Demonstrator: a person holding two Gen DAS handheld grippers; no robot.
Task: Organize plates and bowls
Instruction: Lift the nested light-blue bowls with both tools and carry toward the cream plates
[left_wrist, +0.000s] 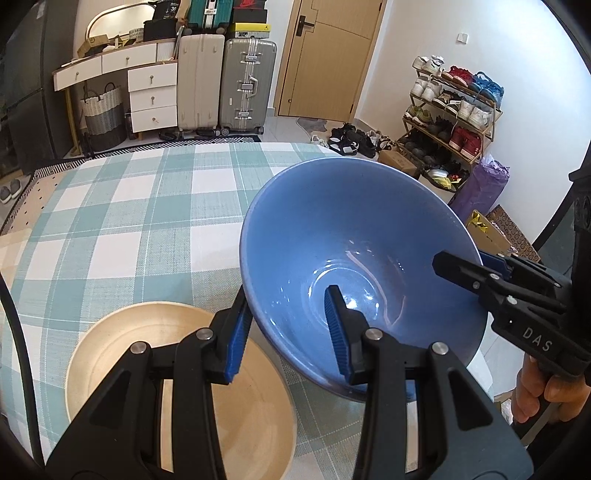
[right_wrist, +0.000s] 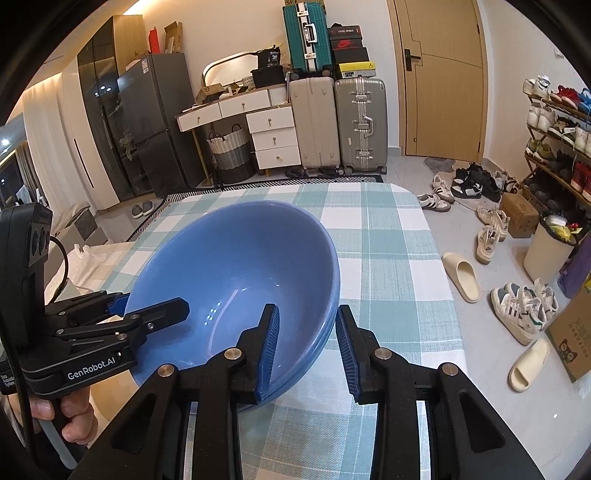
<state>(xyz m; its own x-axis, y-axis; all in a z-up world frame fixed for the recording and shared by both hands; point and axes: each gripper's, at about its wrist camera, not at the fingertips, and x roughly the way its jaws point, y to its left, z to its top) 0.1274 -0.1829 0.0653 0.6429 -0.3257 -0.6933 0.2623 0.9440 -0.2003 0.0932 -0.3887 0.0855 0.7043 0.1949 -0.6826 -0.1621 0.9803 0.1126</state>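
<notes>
Counted on the checked tablecloth (left_wrist: 122, 206) are one blue bowl (left_wrist: 354, 236), one beige plate (left_wrist: 229, 413) and two grippers, left gripper (left_wrist: 286, 328) and right gripper (right_wrist: 306, 339); three upright suitcases (right_wrist: 360, 122) are counted behind.

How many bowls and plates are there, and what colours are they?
Blue bowl: 1, with both grippers' fingers around its rim
Cream plate: 1, lying on the checked tablecloth
Total: 2
</notes>
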